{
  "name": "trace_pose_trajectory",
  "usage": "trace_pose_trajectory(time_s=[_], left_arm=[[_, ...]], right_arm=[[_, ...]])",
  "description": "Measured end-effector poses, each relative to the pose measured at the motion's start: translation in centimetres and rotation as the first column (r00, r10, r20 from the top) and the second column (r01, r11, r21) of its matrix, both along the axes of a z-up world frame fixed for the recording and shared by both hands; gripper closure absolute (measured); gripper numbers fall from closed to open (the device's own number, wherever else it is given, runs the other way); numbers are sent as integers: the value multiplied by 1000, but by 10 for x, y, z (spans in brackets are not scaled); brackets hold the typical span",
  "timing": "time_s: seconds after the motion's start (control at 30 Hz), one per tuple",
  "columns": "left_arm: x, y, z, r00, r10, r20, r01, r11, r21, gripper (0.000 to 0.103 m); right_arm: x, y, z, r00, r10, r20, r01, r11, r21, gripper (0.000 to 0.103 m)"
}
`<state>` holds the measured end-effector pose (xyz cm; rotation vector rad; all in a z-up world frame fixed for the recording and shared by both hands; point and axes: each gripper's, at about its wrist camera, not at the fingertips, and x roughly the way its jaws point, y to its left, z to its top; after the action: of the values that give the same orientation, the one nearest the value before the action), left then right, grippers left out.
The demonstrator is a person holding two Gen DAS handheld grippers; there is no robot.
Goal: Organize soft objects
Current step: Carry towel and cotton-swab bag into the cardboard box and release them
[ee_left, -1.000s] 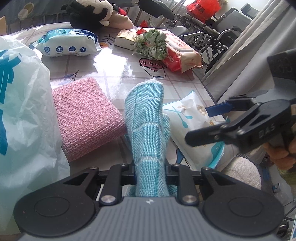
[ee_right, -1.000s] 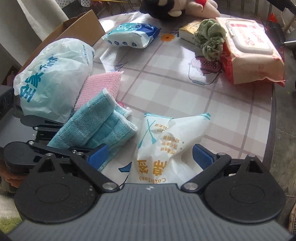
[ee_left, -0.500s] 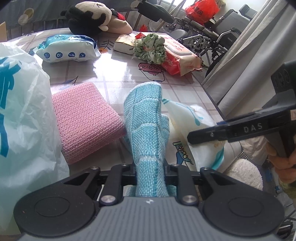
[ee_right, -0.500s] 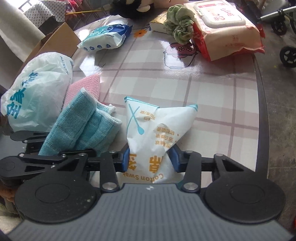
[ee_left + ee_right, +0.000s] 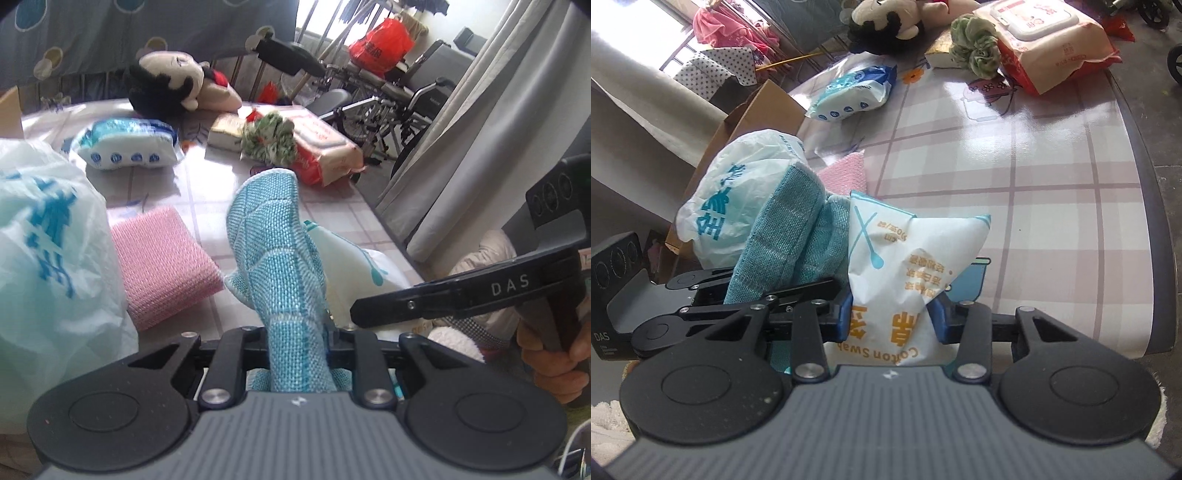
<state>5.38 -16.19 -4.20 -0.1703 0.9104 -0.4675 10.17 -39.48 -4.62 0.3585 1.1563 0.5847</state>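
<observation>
At the near edge of the table (image 5: 1071, 206), both grippers hold soft items side by side. Left gripper (image 5: 295, 332): jaws clamped narrow on the folded blue cloth (image 5: 273, 251), which stands up from the jaws, its far end clear of the tabletop. Right gripper (image 5: 892, 314): blue pads pressed on the lower part of the white cotton-swab bag (image 5: 905, 266); jaws have just been closing, bag between them. Bag and cloth are touching or just beside each other; cannot tell which. Pink cloth (image 5: 162, 262) lies flat just behind the blue cloth, toward the left edge, next to the white plastic bag (image 5: 48, 258). Far edge: plush toy (image 5: 173, 85), blue tissue pack (image 5: 129, 147), green scrunchie (image 5: 269, 140) resting against the red wipes pack (image 5: 325, 147). A hand (image 5: 554, 354) grips the right gripper's handle.
</observation>
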Motion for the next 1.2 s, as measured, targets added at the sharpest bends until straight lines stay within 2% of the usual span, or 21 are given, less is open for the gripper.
trace_pose_trajectory(time_s=[0.17,0.33,0.43,0.53,0.7,0.83,0.93,1.07,1.2], left_arm=[[-19,22,38,994,48,98,-48,999,1,82],[-32,76,83,973,142,184,-143,990,-8,82],[-38,117,108,952,209,223,-213,977,-3,82],[-37,163,127,933,276,231,-283,959,1,82],[-25,242,146,897,371,240,-394,917,54,82],[4,302,140,893,400,205,-432,891,142,82],[35,337,118,907,393,151,-420,874,245,82],[75,372,78,925,374,62,-367,842,396,82],[106,387,44,945,327,-12,-273,809,521,82]], right_arm=[[-10,21,38,996,38,75,-42,998,45,63],[-4,63,82,980,115,163,-130,988,85,63],[7,107,109,961,183,206,-210,971,117,63],[25,161,129,939,259,228,-294,946,137,63],[61,264,148,903,370,217,-407,900,158,63],[91,352,143,891,425,160,-447,882,150,63],[112,413,123,890,445,96,-454,884,112,63],[139,484,80,899,435,-43,-433,900,52,63],[153,524,46,901,414,-130,-419,908,-15,63]])
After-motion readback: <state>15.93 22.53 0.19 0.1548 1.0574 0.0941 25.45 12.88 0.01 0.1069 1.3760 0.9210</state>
